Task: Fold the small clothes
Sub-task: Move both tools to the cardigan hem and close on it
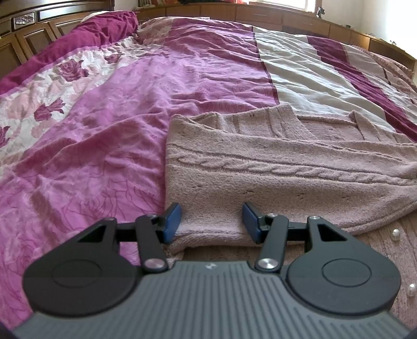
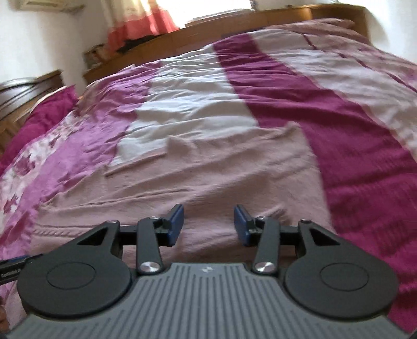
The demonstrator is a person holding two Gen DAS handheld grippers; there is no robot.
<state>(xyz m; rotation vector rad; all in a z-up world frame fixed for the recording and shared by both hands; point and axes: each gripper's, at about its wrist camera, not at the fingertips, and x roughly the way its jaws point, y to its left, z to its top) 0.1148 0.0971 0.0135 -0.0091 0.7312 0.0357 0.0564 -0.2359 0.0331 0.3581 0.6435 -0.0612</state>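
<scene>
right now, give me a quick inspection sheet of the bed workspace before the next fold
surface: bedspread, wrinkled, with pink, white and maroon bands and rose prints.
job's things: pink cable-knit sweater lies flat on the bedspread, partly folded, with pearl beads on a lower layer.
clutter: nothing seen on the bed besides the sweater.
grippers: left gripper open, its fingers either side of the sweater's near edge; right gripper open over the knit, holding nothing.
cables: nothing seen.
surroundings: wooden headboard, wooden ledge along the far side, window with a pink curtain; right wrist view is motion-blurred.
</scene>
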